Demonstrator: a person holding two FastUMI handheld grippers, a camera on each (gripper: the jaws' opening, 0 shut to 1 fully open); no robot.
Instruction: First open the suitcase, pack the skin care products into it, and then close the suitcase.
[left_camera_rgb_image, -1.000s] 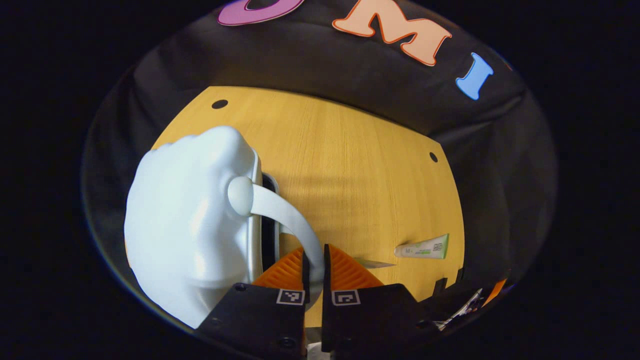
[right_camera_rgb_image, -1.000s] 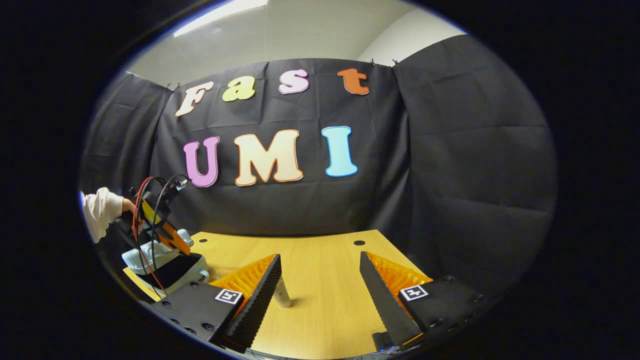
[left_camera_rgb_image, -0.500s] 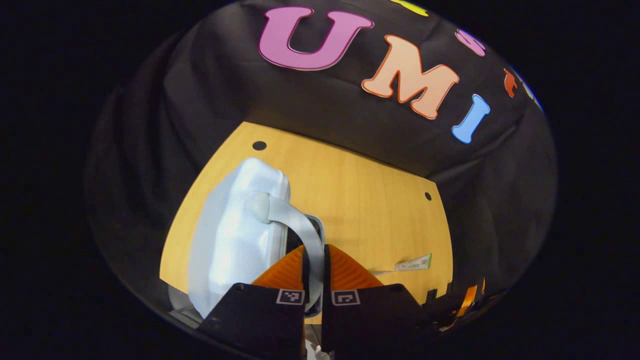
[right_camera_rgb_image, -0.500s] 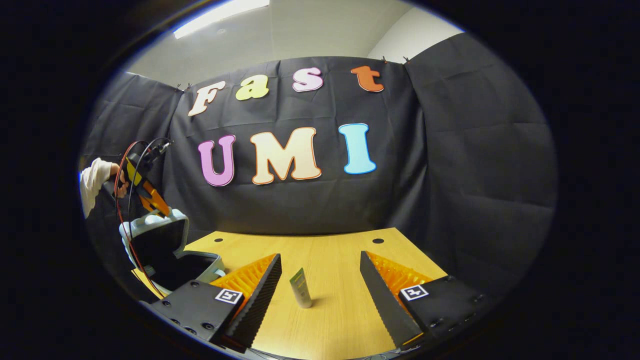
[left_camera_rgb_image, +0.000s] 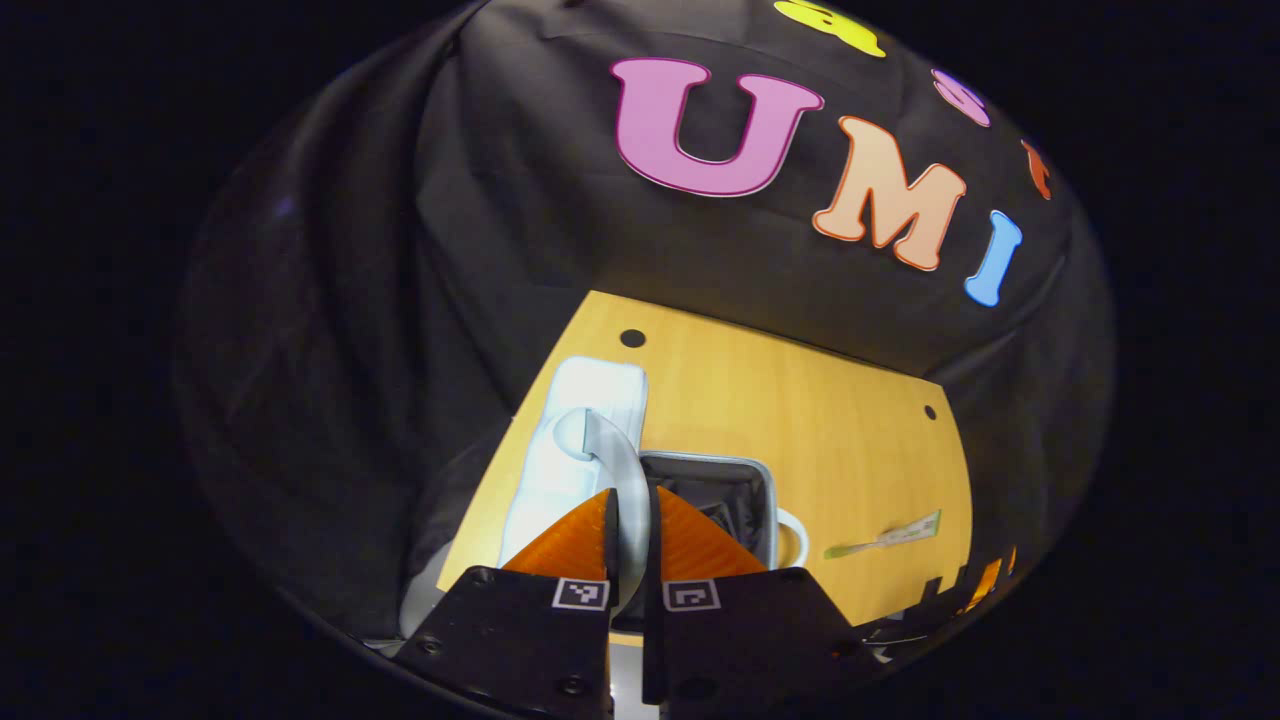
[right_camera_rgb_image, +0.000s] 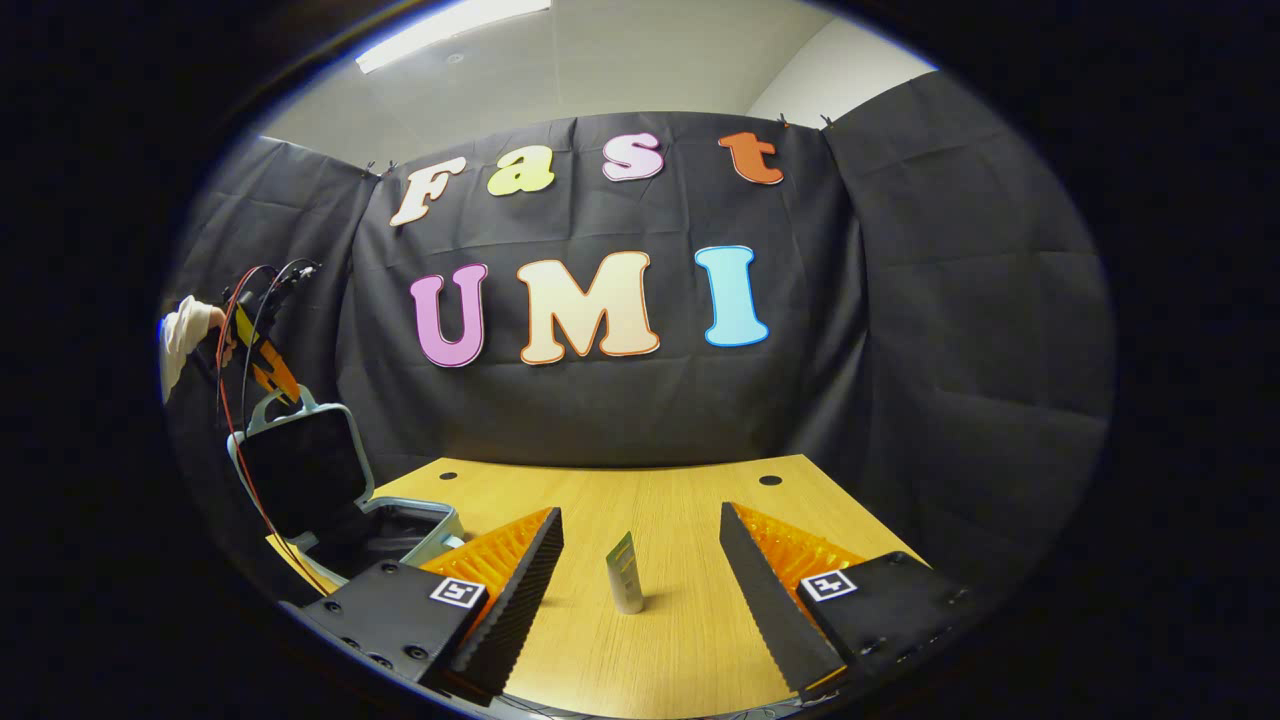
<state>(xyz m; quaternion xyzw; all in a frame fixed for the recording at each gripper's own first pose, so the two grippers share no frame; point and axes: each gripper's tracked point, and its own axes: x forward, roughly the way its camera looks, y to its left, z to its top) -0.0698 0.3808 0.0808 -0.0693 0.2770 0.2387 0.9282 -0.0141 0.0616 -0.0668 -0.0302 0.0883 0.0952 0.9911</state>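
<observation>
In the left gripper view, the left gripper (left_camera_rgb_image: 632, 520) had its two fingers pinched together on the pale, curved plastic handle (left_camera_rgb_image: 612, 465) of the small light-blue hard-shell suitcase (left_camera_rgb_image: 575, 440), whose lid was lifted well up from the base. Below the lid, the open base (left_camera_rgb_image: 740, 500) lay flat on the yellow wooden table (left_camera_rgb_image: 800, 400), showing a dark fabric lining inside a pale rim. A slim white-and-green skin care tube (left_camera_rgb_image: 885, 537) lay on the table to the right of the base, apart from it. In the right gripper view, the right gripper (right_camera_rgb_image: 640, 560) stood with its fingers spread wide and nothing between them touching either one; it hovered low over the table (right_camera_rgb_image: 700, 500). The tube (right_camera_rgb_image: 626, 575) sat on the wood in the gap ahead of the fingers, clear of both. At the far left of that view, the suitcase (right_camera_rgb_image: 305, 465) stood open, its lid nearly upright with the dark inner face turned toward the camera, and the base lying beside it on the table's left edge. The other gripper (right_camera_rgb_image: 262, 365) gripped the handle at the top of the lid, held by a hand (right_camera_rgb_image: 215, 325) with a pale sleeve (right_camera_rgb_image: 182, 335), red and black cables trailing down from it.
</observation>
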